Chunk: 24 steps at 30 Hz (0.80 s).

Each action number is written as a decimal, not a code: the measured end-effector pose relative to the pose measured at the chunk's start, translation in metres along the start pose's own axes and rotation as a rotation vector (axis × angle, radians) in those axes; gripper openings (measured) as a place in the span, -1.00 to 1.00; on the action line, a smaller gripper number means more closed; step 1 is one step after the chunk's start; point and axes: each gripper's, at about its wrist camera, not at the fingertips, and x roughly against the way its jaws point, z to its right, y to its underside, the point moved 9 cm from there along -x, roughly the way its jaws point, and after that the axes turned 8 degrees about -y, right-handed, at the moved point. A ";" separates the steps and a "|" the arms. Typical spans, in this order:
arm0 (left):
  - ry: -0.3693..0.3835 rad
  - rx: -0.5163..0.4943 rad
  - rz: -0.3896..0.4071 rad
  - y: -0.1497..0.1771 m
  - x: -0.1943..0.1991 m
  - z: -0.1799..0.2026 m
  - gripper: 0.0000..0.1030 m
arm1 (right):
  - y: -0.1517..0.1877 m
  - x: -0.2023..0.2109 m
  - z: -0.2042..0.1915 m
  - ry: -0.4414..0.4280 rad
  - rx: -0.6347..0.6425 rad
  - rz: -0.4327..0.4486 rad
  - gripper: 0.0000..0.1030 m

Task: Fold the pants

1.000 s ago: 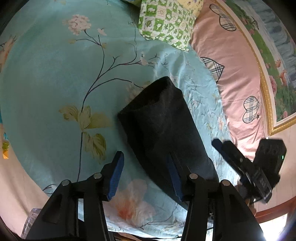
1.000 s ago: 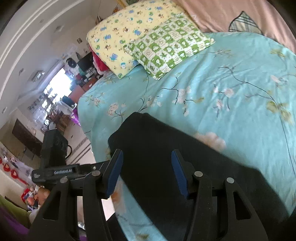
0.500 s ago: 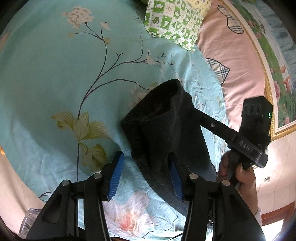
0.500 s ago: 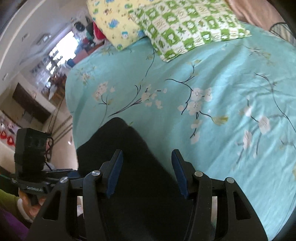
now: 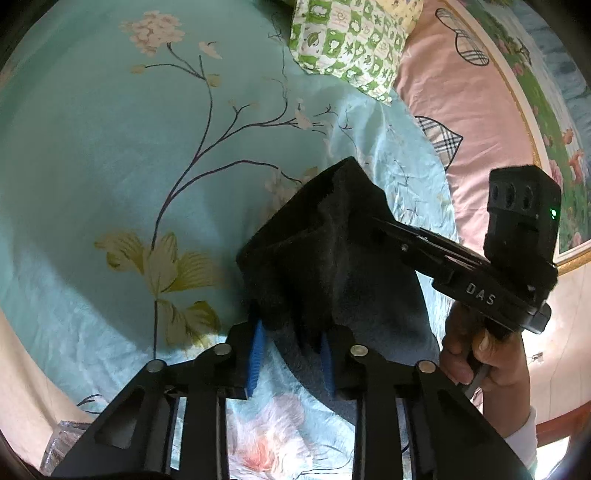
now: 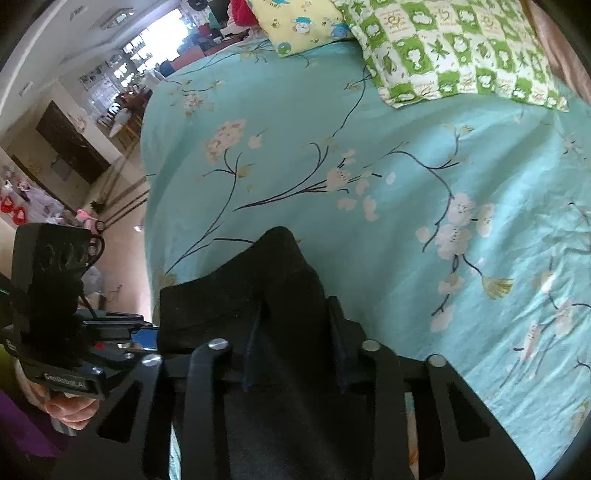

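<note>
The black pants [image 5: 332, 251] lie folded on the turquoise flowered bedsheet [image 5: 110, 147]. My left gripper [image 5: 291, 350] is shut on the near left corner of the pants and lifts the cloth. My right gripper [image 6: 295, 347] is shut on the other corner of the same end; the pants [image 6: 258, 288] bunch up between its blue pads. The right gripper also shows in the left wrist view [image 5: 384, 225], reaching in from the right. The left gripper shows in the right wrist view [image 6: 147, 338] at the left.
A green checked pillow [image 5: 351, 40] and a yellow pillow [image 6: 299, 22] lie at the far end of the bed. A pink sheet with plaid hearts [image 5: 461, 92] runs along the right side. The bed's edge and the room floor [image 6: 122, 236] are on the left.
Both grippers have closed on the near end of the pants. The cloth has risen and bunched up. The right gripper has moved in from the right to the pants' edge.
</note>
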 end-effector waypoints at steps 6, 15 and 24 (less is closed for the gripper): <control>0.008 -0.090 0.058 0.001 0.020 0.026 -0.66 | 0.004 0.027 -0.006 -0.013 -0.036 0.093 -0.57; 0.051 -0.137 0.098 0.003 0.049 0.056 -0.67 | 0.008 0.077 -0.022 -0.030 -0.055 0.226 -0.58; 0.111 -0.276 0.142 0.023 0.084 0.116 -0.67 | 0.026 0.138 -0.031 -0.021 -0.074 0.341 -0.58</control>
